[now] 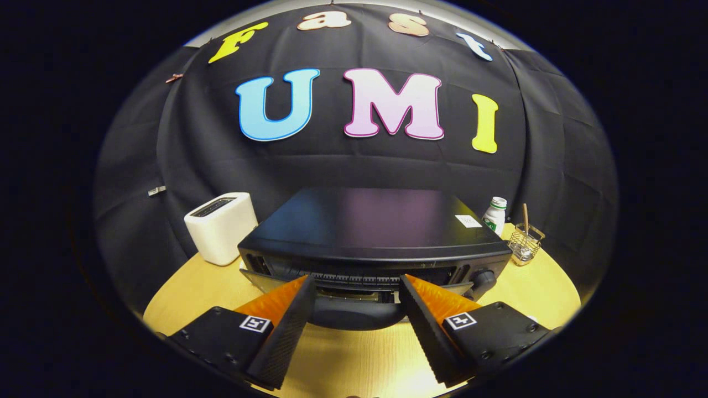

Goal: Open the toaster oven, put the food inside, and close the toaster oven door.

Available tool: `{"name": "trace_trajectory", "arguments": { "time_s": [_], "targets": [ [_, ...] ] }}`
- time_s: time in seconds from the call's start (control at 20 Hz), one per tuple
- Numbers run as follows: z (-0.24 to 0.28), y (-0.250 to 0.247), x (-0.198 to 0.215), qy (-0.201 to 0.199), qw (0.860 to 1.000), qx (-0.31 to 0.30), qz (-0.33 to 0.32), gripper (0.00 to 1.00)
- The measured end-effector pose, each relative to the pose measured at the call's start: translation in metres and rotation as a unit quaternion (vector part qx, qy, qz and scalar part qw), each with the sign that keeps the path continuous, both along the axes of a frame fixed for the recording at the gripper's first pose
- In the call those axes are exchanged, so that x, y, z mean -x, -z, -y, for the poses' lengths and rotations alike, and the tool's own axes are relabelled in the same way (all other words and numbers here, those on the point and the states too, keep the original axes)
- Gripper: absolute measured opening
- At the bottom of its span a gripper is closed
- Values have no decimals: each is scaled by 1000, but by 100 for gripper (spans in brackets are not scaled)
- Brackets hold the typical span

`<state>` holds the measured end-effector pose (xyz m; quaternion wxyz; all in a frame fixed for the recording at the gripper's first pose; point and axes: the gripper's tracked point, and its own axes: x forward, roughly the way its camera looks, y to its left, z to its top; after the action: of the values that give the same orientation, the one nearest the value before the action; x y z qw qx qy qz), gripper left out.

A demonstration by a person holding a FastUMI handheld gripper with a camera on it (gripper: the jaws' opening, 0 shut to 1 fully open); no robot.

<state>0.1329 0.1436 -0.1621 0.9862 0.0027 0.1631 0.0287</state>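
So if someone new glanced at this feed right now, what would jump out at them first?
The black toaster oven on the wooden table, just ahead of the hand-held gripper, whose fingers are spread open at its door. That door looks partly lowered. A white toaster stands to the oven's left, a wire basket and white bottle to its right.

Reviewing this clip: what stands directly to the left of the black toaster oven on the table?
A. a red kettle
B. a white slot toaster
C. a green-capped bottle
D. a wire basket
B: the white slot toaster stands on the table beside the toaster oven on its left; the bottle and wire basket are on its right. The open gripper points at the oven's front.
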Motion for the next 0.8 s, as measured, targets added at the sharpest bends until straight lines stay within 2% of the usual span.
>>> {"name": "trace_trajectory", "arguments": {
  "time_s": [0.4,0.8],
  "targets": [
    [0,31,42,-12,999,-8,-39,97],
    [-3,84,93,-28,995,26,-89,98]
  ]
}}
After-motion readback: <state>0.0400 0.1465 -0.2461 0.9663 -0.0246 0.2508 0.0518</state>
